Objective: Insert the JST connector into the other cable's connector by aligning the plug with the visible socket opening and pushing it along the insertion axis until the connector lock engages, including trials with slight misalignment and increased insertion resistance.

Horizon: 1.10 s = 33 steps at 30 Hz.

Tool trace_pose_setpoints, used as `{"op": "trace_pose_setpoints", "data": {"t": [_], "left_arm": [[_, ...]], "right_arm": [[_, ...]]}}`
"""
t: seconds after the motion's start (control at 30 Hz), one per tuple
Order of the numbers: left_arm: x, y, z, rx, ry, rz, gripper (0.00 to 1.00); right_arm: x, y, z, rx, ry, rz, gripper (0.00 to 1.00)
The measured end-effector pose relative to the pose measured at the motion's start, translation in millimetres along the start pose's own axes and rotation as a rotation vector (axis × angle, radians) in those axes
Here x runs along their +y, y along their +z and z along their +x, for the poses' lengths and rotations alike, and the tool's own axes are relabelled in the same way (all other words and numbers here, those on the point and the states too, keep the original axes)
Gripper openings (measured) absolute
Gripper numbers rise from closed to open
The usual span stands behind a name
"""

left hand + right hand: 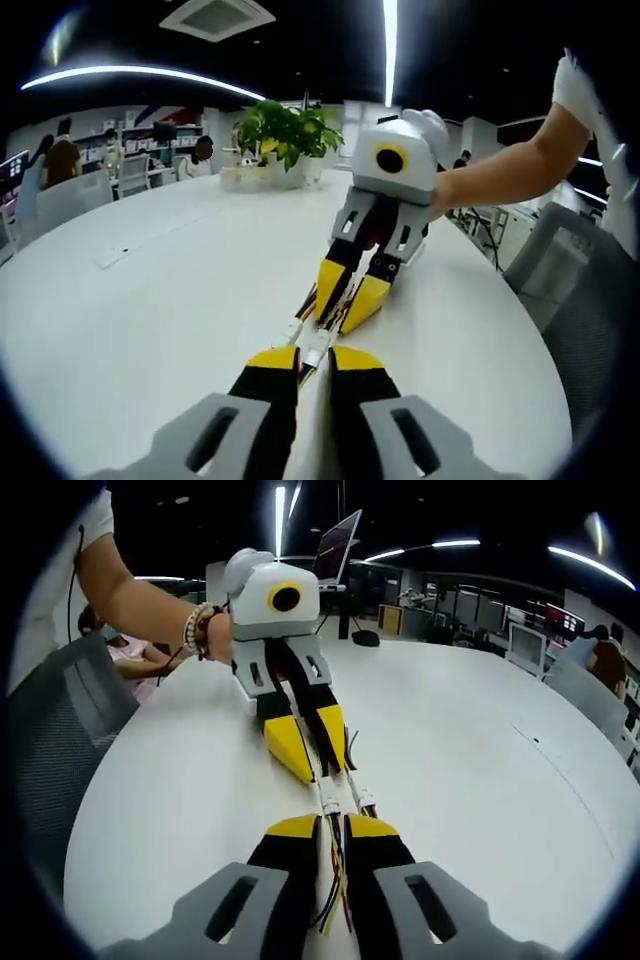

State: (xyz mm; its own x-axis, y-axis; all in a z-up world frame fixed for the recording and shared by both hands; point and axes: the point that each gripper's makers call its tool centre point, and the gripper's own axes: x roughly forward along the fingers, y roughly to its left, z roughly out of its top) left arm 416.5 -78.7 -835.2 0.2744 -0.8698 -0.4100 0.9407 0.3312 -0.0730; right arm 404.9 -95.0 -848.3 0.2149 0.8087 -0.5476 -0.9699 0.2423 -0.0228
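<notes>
Step in hand: final alignment/insertion. Left hand-held gripper (pixel 314 358) is clamped on the white JST plug with multicoloured wires (pixel 312 347); right hand-held gripper (pixel 331 830) is pinched on the other cable's white socket connector (pixel 331 802). Both sit low over the round white surface (pixel 150 300), mid-way in, well off its edges. Connectors meet tip to tip, long axes roughly in one line btwn the grippers. Whether the lock is engaged: can't tell. Next, I'd judge: straight push along that axis, no twist.

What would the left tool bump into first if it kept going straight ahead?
Probably the white connectors right in front of its tips, then the right tool facing it across the white table. The left tool is shut on its cable; depth is hard to judge.
</notes>
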Motion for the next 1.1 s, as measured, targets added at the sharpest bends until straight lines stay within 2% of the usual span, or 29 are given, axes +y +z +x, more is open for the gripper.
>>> {"op": "trace_pose_setpoints", "data": {"t": [0.33,0.47,0.7,0.77,0.8,0.87,0.9,0.93,1.0,1.1], "left_arm": [[-2.8,8.0,-2.5,-0.004,0.025,-0.009,0.15],[-6.3,18.4,-5.8,-0.029,0.025,-0.019,0.16],[-13.2,37.5,-13.4,-0.059,0.051,-0.022,0.24],[-11.3,42.9,-17.4,-0.062,0.085,-0.043,0.28],[-7.7,43.3,-20.5,-0.051,0.120,-0.089,0.33],[-4.6,49.2,-24.1,-0.065,0.153,-0.147,0.45],[-5.2,53.1,-25.8,-0.076,0.154,-0.139,0.52],[-6.3,55.9,-28.2,-0.081,0.159,-0.133,0.55],[-8.6,63.9,-34.1,-0.097,0.172,-0.113,0.56],[-13.8,80.6,-42.7,-0.147,0.168,-0.131,0.59]], "right_arm": [[-0.2,12.7,-6.7,-0.029,-0.033,0.016,0.13],[-1.3,20.5,-13.1,-0.047,-0.052,0.025,0.15],[-4.6,45.1,-30.8,-0.108,-0.111,0.054,0.20],[-7.1,53.0,-37.3,-0.147,-0.138,0.120,0.24],[-8.5,58.9,-42.4,-0.175,-0.152,0.148,0.28],[-9.3,67.7,-52.2,-0.207,-0.172,0.154,0.29],[-9.9,70.8,-56.1,-0.214,-0.185,0.154,0.29],[-10.5,73.3,-60.0,-0.219,-0.198,0.158,0.30],[-12.1,77.6,-68.9,-0.229,-0.212,0.176,0.33],[-12.5,85.0,-83.5,-0.272,-0.241,0.226,0.35]]}}
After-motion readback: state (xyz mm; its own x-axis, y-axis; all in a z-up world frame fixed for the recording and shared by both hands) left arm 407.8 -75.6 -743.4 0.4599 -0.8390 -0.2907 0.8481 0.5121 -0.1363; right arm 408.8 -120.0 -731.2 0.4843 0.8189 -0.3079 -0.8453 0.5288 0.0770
